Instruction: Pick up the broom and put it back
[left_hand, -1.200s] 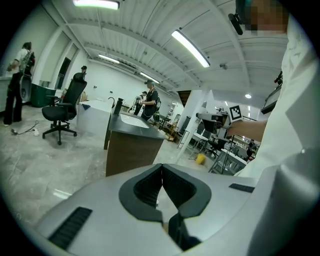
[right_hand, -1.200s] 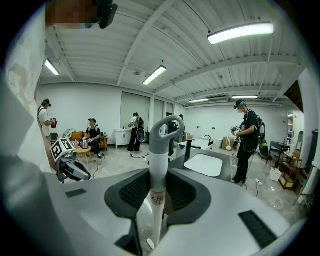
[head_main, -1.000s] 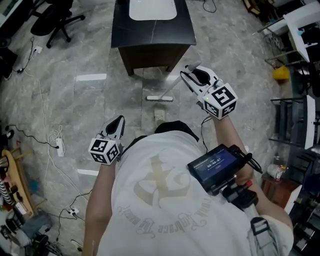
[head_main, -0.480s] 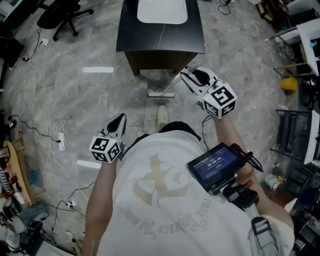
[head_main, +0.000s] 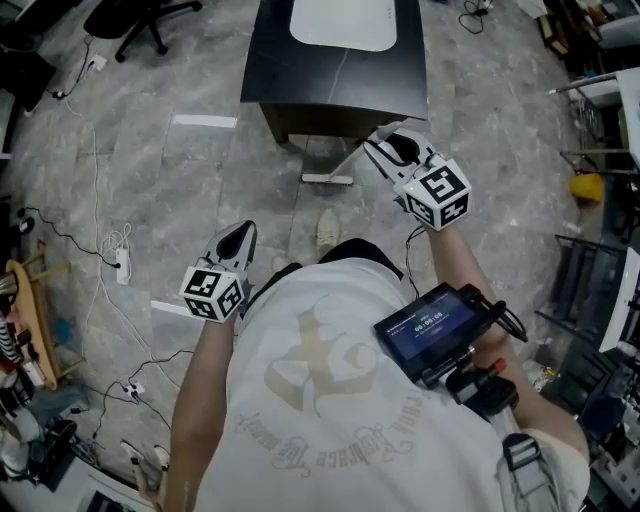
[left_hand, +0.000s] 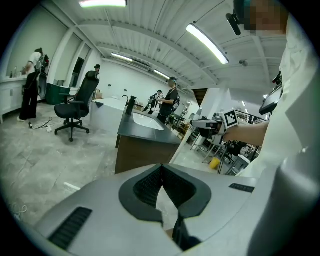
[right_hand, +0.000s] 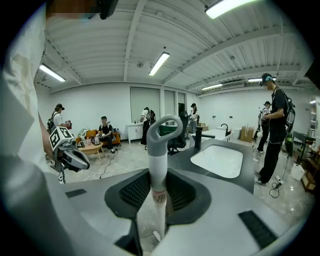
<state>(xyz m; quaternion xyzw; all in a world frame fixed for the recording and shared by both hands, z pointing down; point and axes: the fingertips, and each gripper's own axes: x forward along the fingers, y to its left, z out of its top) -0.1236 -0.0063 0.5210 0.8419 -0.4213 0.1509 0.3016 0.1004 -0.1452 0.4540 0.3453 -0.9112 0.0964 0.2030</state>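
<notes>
**Broom** (head_main: 345, 165): slim round white handle, smooth, with a grey plastic hanging loop (right_hand: 165, 131) at the end. The head (head_main: 328, 179) is narrow, flat, pale and long. The handle slopes up from the head to the right claw. The head sits low at the foot of the cabinet under the surface; whether it touches the floor cannot be told.

**Surface** (head_main: 290, 70): dark matt rectangular top on a brown cabinet, with a white round-cornered basin (head_main: 343, 20) set into it.

**Floor** (head_main: 150, 170): grey marbled tiles with a slight sheen, marked with short white strips (head_main: 205, 121). Loose cables run to a white power strip (head_main: 122, 265) at the left. A black office chair (head_main: 140, 15) on castors stands at the upper left, and a yellow object (head_main: 590, 187) lies by metal racks at the right.

**Room**: open workshop hall with white walls and a ribbed white ceiling carrying tube lights (right_hand: 159, 63). Other persons stand and sit in the distance.

**Right claw** (head_main: 385, 140): grey shell with black ribbed pads (right_hand: 135, 192) and a marker cube (head_main: 437, 195) behind. The jaws stand partly apart and are closed on the broom handle just below the loop, the pads pressing it from both sides.

**Left claw** (head_main: 238, 240): same build. The jaws are drawn together with the pad tips meeting and nothing between them. It is held at the person's left side, well apart from the broom
</notes>
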